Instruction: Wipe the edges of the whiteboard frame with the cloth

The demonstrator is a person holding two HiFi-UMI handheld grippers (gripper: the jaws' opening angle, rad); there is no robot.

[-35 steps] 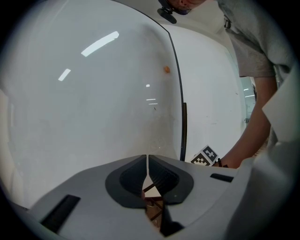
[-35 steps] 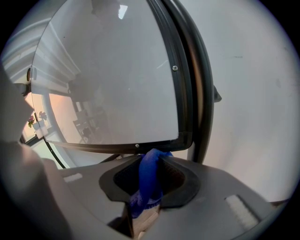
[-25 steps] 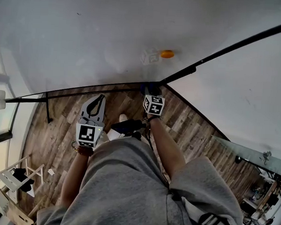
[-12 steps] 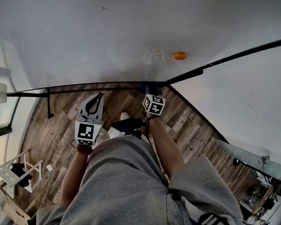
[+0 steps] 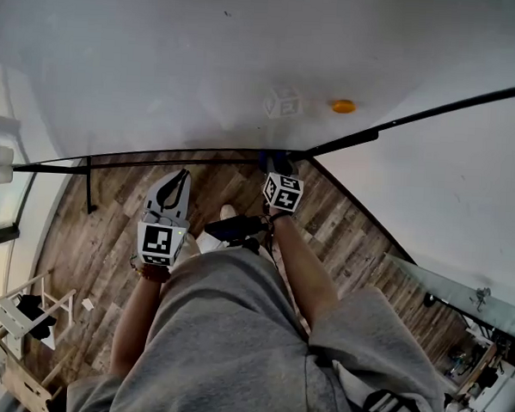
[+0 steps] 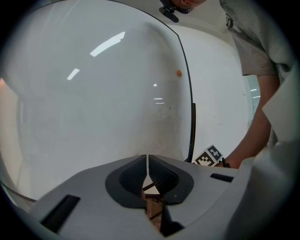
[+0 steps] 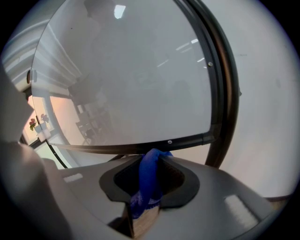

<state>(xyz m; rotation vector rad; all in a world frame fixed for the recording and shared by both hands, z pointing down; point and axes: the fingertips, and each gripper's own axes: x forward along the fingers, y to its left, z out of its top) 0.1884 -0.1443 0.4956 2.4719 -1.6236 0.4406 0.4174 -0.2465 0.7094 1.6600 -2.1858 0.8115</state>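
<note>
My right gripper [image 7: 151, 164] had its jaws pinching the blue cloth [image 7: 146, 185], whose top lay against the bottom edge of the whiteboard frame [image 7: 187, 140], just beside the lower right corner. My left gripper [image 6: 148, 171], jaws pressed together on nothing, hung below that edge, apart from it.

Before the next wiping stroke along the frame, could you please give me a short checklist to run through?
1. Blue cloth clamped in right gripper: ok.
2. Cloth tip against the frame's bottom bar: ok; pressure cannot tell.
3. Left gripper shut, empty, apart from the frame: ok.
4. Frame corner in view to the right of the cloth: ok.
5. Dirt on the bar: cannot tell.
</note>
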